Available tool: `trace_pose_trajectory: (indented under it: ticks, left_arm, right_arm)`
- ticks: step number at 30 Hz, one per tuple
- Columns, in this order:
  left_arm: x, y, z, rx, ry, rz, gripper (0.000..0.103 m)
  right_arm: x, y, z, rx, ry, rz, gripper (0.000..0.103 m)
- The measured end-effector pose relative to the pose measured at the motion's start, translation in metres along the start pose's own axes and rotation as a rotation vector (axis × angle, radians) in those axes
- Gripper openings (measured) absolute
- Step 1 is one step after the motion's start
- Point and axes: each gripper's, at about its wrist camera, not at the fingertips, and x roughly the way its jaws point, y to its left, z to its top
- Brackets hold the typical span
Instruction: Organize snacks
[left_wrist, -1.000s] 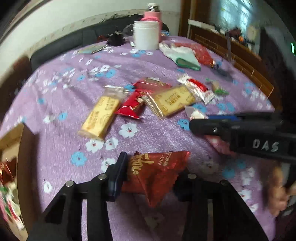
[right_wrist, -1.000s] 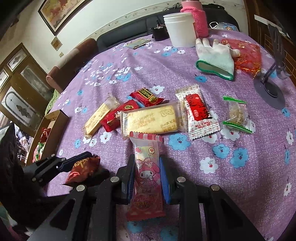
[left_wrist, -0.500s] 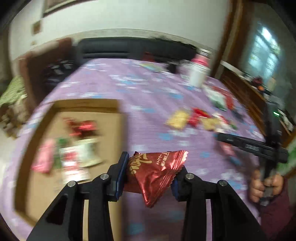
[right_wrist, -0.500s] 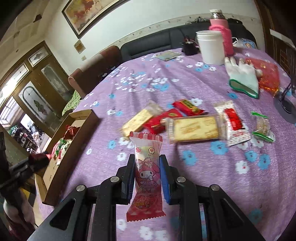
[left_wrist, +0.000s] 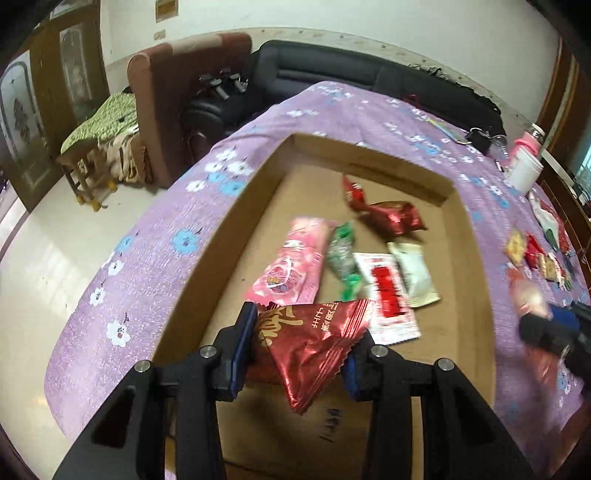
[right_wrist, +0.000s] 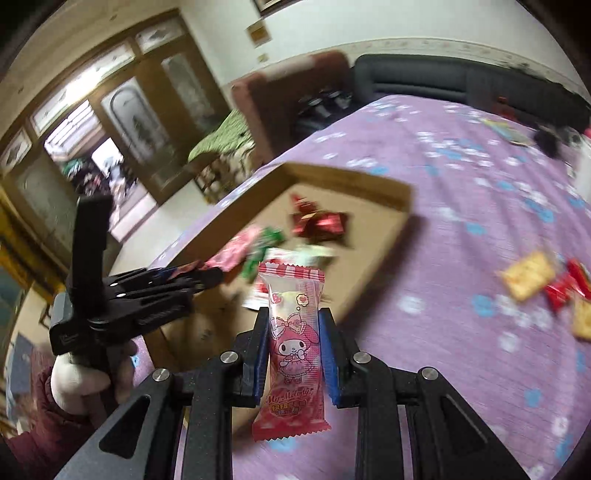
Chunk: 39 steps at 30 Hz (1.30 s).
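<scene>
Left claw (left_wrist: 299, 354) grips shiny red foil snack bag (left_wrist: 314, 343) over flat brown cardboard box (left_wrist: 369, 155) | right claw (right_wrist: 293, 354) grips pink cartoon candy packet (right_wrist: 293, 347) | you lower, then let go gently inside.

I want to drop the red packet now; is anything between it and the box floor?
Nothing visible: the red packet in the left gripper hangs over bare cardboard box floor.
</scene>
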Motion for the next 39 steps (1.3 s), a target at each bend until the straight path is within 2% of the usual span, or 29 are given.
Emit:
trace_pose_trajectory:
  ticks: [2, 4, 5, 7, 11, 19, 21, 31, 39]
  left_arm:
    - [0.000, 0.003, 0.000, -0.010, 0.000, -0.012, 0.040]
    - [-0.003, 0.004, 0.000, -0.010, -0.012, -0.032, 0.044]
    - [-0.006, 0.006, 0.001, -0.011, -0.017, -0.042, 0.048]
    - [-0.013, 0.009, 0.000, -0.026, -0.038, -0.051, 0.065]
    - [-0.035, 0.014, -0.002, -0.051, -0.095, -0.048, 0.075]
    - [-0.070, -0.006, -0.011, -0.008, -0.193, 0.101, 0.089]
    - [-0.081, -0.016, -0.015, 0.006, -0.226, 0.111, 0.089]
    - [-0.127, -0.084, -0.033, 0.132, -0.337, 0.152, 0.090]
    - [-0.136, -0.138, -0.037, 0.230, -0.353, 0.152, 0.090]
  right_arm:
    - [0.018, 0.013, 0.003, -0.014, 0.025, 0.010, 0.028]
    - [0.036, 0.025, 0.005, -0.027, 0.050, 0.018, 0.028]
    - [0.044, 0.030, 0.006, -0.033, 0.063, 0.020, 0.028]
    - [0.056, 0.038, 0.005, -0.044, 0.082, 0.015, 0.028]
    - [0.068, 0.044, 0.001, -0.067, 0.090, 0.001, 0.028]
    - [0.032, 0.042, -0.001, -0.080, -0.008, -0.032, 0.046]
    - [0.017, 0.036, -0.005, -0.075, -0.033, -0.048, 0.052]
    - [-0.048, -0.010, -0.034, -0.009, -0.124, -0.181, 0.055]
    - [-0.094, -0.053, -0.056, 0.054, -0.187, -0.252, 0.062]
